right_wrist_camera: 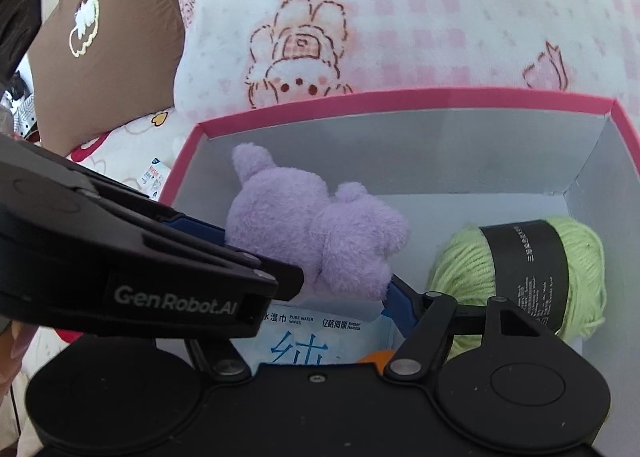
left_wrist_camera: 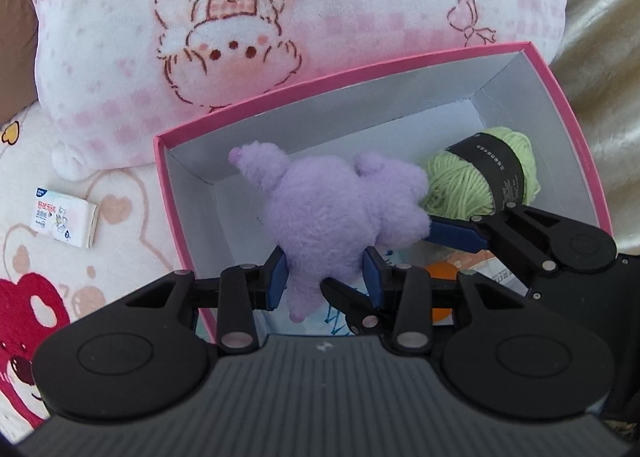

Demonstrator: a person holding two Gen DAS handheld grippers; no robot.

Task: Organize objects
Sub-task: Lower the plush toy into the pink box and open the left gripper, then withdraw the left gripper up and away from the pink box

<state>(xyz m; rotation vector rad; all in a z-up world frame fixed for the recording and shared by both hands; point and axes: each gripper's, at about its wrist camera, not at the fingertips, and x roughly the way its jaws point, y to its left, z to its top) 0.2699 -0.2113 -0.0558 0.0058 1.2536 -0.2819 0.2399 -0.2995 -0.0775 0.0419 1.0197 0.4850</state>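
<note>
A purple plush toy (left_wrist_camera: pixel 340 209) hangs over the open pink box (left_wrist_camera: pixel 280 91), held low inside it. My left gripper (left_wrist_camera: pixel 326 277) is shut on the plush's lower part, blue pads on both sides. My right gripper (right_wrist_camera: pixel 320 297) also grips the plush (right_wrist_camera: pixel 312 229) from the right; one blue finger (right_wrist_camera: pixel 402 307) shows at its side, the other is hidden behind the left gripper. A green yarn ball (left_wrist_camera: pixel 480 177) with a black label lies in the box's right end; it also shows in the right wrist view (right_wrist_camera: pixel 520 273). A wet-wipes pack (right_wrist_camera: pixel 312 341) lies under the plush.
A small white tissue pack (left_wrist_camera: pixel 64 223) lies on the bed cover left of the box. A pink-and-white cartoon pillow (left_wrist_camera: pixel 240 17) stands behind the box. A brown cushion (right_wrist_camera: pixel 112 37) is at the far left. The pink box rim (right_wrist_camera: pixel 400 97) surrounds the grippers.
</note>
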